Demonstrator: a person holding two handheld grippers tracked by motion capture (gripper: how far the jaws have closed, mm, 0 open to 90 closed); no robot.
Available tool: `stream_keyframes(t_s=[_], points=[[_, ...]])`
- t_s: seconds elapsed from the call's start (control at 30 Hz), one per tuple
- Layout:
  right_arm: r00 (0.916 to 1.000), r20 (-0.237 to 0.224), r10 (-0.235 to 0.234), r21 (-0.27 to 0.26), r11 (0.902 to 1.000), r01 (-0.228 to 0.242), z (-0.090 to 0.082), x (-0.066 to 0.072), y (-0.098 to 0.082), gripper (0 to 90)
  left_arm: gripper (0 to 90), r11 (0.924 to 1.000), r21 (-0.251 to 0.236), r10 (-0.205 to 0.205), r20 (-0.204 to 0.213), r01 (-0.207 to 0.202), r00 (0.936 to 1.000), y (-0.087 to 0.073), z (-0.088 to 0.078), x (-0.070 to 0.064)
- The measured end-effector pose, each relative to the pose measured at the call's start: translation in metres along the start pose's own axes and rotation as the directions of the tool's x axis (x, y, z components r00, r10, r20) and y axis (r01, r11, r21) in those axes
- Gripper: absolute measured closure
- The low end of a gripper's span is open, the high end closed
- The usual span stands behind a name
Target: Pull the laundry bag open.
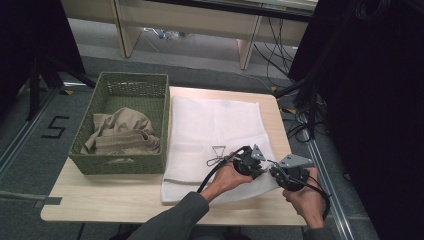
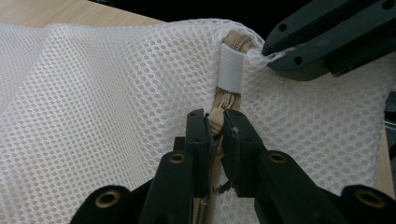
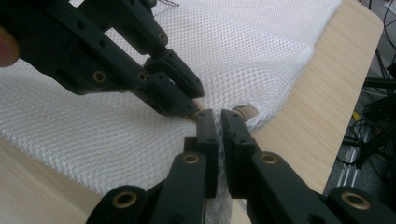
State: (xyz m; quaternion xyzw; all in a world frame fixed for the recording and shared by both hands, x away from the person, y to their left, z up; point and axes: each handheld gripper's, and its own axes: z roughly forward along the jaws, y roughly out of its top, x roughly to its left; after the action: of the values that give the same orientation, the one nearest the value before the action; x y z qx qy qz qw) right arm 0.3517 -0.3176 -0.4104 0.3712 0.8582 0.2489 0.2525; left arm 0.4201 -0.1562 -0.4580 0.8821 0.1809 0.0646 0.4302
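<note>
A white mesh laundry bag (image 1: 215,125) lies flat on the table, and both grippers meet at its near right corner. My left gripper (image 2: 215,122) is shut on the beige zipper pull (image 2: 216,114), just below a white elastic tab (image 2: 230,70) that covers the zipper's end. My right gripper (image 3: 218,119) is shut on the bag's mesh at that corner, beside the zipper end (image 3: 245,111). In the high view the left gripper (image 1: 264,169) and the right gripper (image 1: 273,172) sit tip to tip, each held in a hand.
A green woven basket (image 1: 125,82) with beige clothing (image 1: 122,130) in it stands to the left of the bag. A small wire object (image 1: 217,152) lies on the mesh near the left gripper. The wooden table's (image 1: 100,200) right edge is close, with cables (image 1: 305,125) on the floor beyond.
</note>
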Motion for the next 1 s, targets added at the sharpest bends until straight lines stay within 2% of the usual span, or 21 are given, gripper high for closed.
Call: stream_keyframes(t_s=[0.07, 0.13, 0.27, 0.33, 0.37, 0.47, 0.5, 0.53, 0.57, 0.6, 0.87, 0.9, 1.0], points=[[1.0000, -0.001, -0.007, 0.002, 1.0000, 0.007, 0.000, 0.000, 0.000, 87.5, 84.3, 1.0000, -0.001, 0.005, -0.009, -0.005, 1.0000, 0.000, 0.000, 0.000], [1.0000, 0.002, 0.009, -0.001, 1.0000, -0.009, 0.000, 0.000, 0.000, 87.5, 84.2, 1.0000, -0.006, 0.004, -0.010, -0.004, 0.9999, 0.000, 0.000, -0.001], [0.9999, -0.003, 0.012, -0.005, 0.9999, -0.012, -0.001, -0.001, -0.001, 87.5, 73.4, 0.9998, -0.009, 0.016, -0.005, -0.016, 0.9999, -0.001, 0.002, 0.001], [1.0000, -0.003, 0.008, -0.009, 0.9999, -0.008, -0.001, -0.001, 0.000, 87.5, 67.3, 0.9995, -0.008, 0.030, -0.017, -0.030, 0.9994, -0.001, 0.002, 0.001], [1.0000, 0.000, 0.002, -0.009, 1.0000, -0.002, 0.000, -0.001, 0.000, 87.5, 66.4, 0.9989, -0.005, 0.047, -0.015, -0.047, 0.9988, -0.001, 0.004, 0.001], [1.0000, -0.002, 0.004, -0.006, 1.0000, -0.004, 0.000, 0.000, 0.000, 87.5, 65.5, 0.9984, 0.001, 0.057, -0.009, -0.057, 0.9983, -0.001, 0.006, 0.002], [1.0000, -0.003, 0.002, -0.006, 1.0000, -0.002, 0.000, 0.000, 0.001, 87.6, 65.7, 0.9983, 0.006, 0.057, -0.004, -0.057, 0.9983, -0.001, 0.007, 0.002], [1.0000, -0.003, 0.001, -0.006, 1.0000, -0.001, 0.000, 0.000, 0.000, 87.6, 70.7, 0.9991, 0.014, 0.040, 0.012, -0.041, 0.9991, 0.000, 0.008, 0.002], [1.0000, -0.003, 0.001, -0.006, 1.0000, -0.001, 0.000, 0.000, 0.000, 87.6, 73.9, 0.9991, 0.014, 0.040, 0.012, -0.041, 0.9991, 0.000, 0.008, 0.002], [1.0000, -0.005, -0.003, -0.006, 1.0000, 0.003, 0.000, 0.000, 0.000, 87.6, 73.9, 0.9994, 0.016, 0.030, 0.028, -0.031, 0.9991, 0.000, 0.009, 0.002], [0.9999, -0.005, 0.017, -0.007, 0.9998, -0.017, 0.000, -0.001, 0.000, 87.6, 83.5, 0.9985, 0.025, 0.048, 0.036, -0.049, 0.9982, 0.003, 0.010, 0.002], [1.0000, 0.002, 0.010, -0.009, 0.9999, -0.009, -0.001, -0.001, 0.000, 87.5, 86.6, 0.9987, 0.016, 0.048, 0.029, -0.049, 0.9984, 0.003, 0.010, 0.001], [0.9999, -0.002, 0.012, -0.020, 0.9997, -0.012, -0.001, -0.003, 0.000, 87.5, 86.8, 0.9980, 0.020, 0.060, 0.016, -0.060, 0.9981, 0.004, 0.008, 0.000]])
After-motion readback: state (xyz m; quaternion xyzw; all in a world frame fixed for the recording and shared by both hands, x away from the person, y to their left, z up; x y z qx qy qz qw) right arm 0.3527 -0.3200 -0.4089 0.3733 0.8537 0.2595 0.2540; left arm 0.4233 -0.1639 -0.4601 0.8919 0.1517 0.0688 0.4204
